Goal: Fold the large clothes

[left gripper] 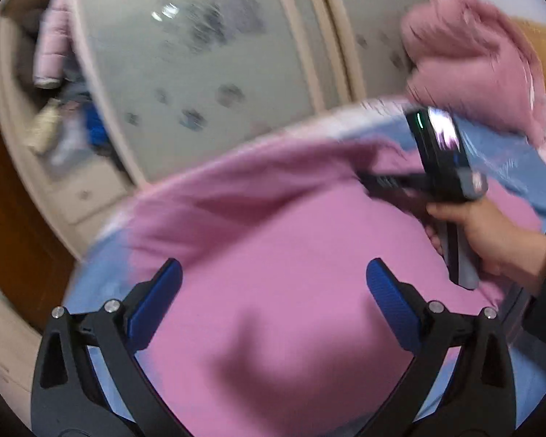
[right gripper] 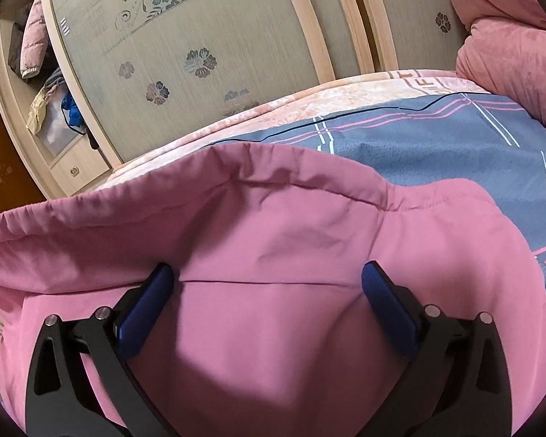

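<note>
Pink garment spread on the bed, both grippers wide open above it.

A wardrobe with flower-printed sliding doors fills the background, its left section open with clothes hanging and piled inside. In front of it stands the bed, covered with a blue blanket with pink and white lines over a pale pink patterned layer, and a folded pink quilt is heaped at its far right end. The pink garment lies across the near part of the blue blanket, with a stitched, gathered hem along its far edge. The left gripper hangs over the cloth with its blue pads spread wide and nothing between them. The right gripper is equally wide and empty over the garment; in the blurred left view a hand grasps its handle.
</note>
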